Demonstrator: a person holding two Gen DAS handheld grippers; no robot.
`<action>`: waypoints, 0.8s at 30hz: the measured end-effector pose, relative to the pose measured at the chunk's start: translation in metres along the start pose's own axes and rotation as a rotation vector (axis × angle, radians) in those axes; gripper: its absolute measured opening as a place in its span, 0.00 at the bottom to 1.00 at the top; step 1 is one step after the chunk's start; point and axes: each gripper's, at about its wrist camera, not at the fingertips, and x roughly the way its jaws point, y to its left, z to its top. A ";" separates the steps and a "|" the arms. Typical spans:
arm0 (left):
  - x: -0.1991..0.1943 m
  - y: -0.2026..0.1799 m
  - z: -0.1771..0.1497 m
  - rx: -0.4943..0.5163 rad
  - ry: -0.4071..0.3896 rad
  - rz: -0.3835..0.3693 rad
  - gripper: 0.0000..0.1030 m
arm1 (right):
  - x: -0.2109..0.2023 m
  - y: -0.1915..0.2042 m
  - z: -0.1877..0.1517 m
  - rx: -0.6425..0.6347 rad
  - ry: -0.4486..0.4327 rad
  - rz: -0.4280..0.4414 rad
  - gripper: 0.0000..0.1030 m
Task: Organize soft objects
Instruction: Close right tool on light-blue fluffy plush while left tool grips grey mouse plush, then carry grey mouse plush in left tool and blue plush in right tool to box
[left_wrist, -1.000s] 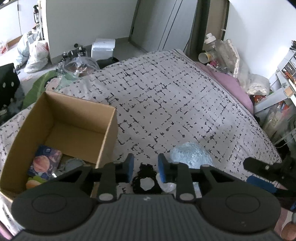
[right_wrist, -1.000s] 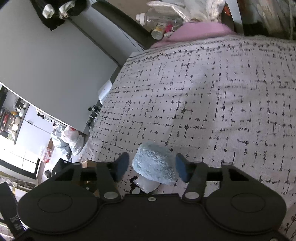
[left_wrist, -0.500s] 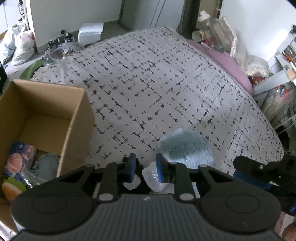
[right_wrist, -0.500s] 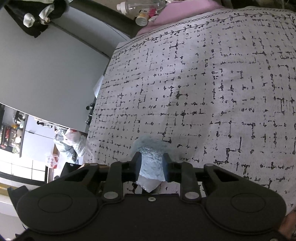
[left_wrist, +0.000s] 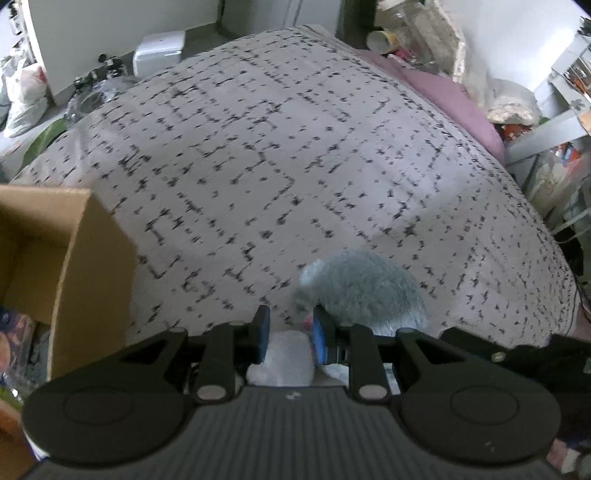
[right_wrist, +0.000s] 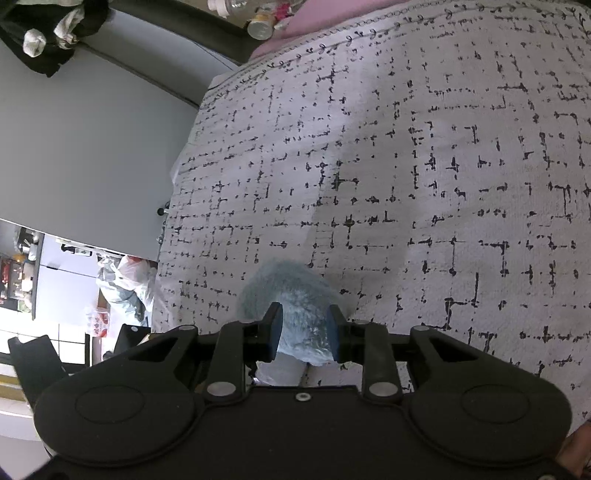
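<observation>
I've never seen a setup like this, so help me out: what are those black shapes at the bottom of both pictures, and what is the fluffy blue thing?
No robot here: a person holds a two-fingered tool in each hand, with a camera on each looking along its fingers. The black shapes are those tools. One picture comes from the left gripper, the other from the right gripper. Both look down on a bed cover with black marks. The right fingers pinch a fluffy blue soft toy. The left fingers sit around a crinkly clear bag beside it. A cardboard box stands to the left.
</observation>
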 end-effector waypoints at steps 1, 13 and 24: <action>0.001 -0.004 0.003 0.007 0.004 -0.002 0.23 | 0.002 -0.002 0.002 0.014 0.004 -0.001 0.27; 0.017 -0.031 0.018 0.009 0.022 -0.024 0.35 | 0.001 -0.019 0.021 0.109 -0.026 0.025 0.29; 0.034 -0.031 0.017 -0.104 0.002 -0.061 0.50 | 0.002 -0.035 0.030 0.185 -0.072 0.019 0.39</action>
